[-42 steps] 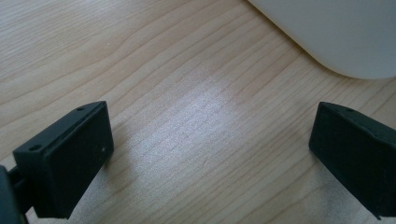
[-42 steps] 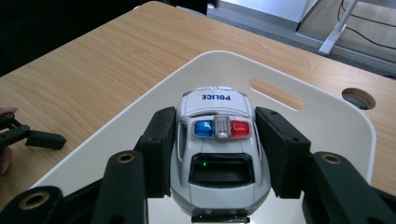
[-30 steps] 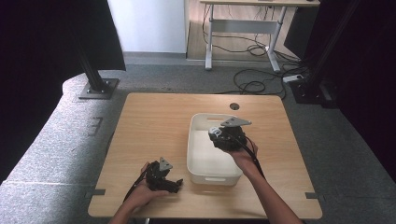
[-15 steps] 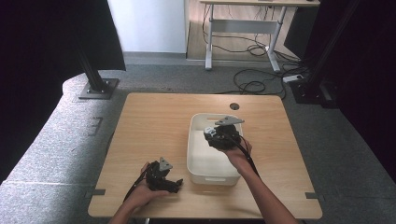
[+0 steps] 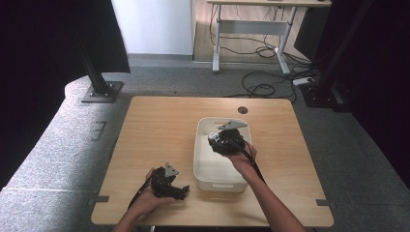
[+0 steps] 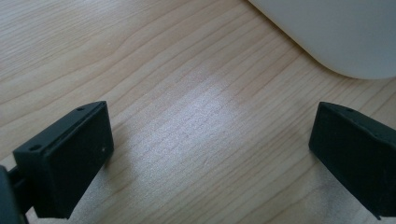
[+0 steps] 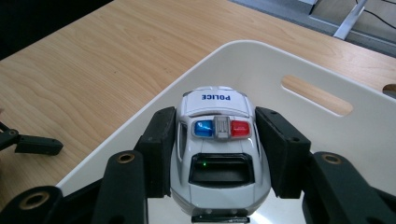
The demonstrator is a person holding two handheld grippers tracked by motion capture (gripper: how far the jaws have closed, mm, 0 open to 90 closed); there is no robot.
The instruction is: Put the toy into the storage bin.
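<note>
Pinching a white toy police car (image 7: pixel 219 144) by its two sides, the right claw (image 7: pixel 219 154) holds it over the inside of the white plastic tub (image 7: pixel 322 140), the car's red and blue roof lights facing up and its POLICE lettering toward the tub's slotted handle. Near the front edge of the wooden bench (image 5: pixel 159 125), just beside the tub's corner, the left claw (image 6: pixel 210 154) rests low with its jaws spread wide over bare wood

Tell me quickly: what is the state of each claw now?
Left claw: open, holding nothing, low over the table.
Right claw: closed on the toy police car, over the white bin.
</note>
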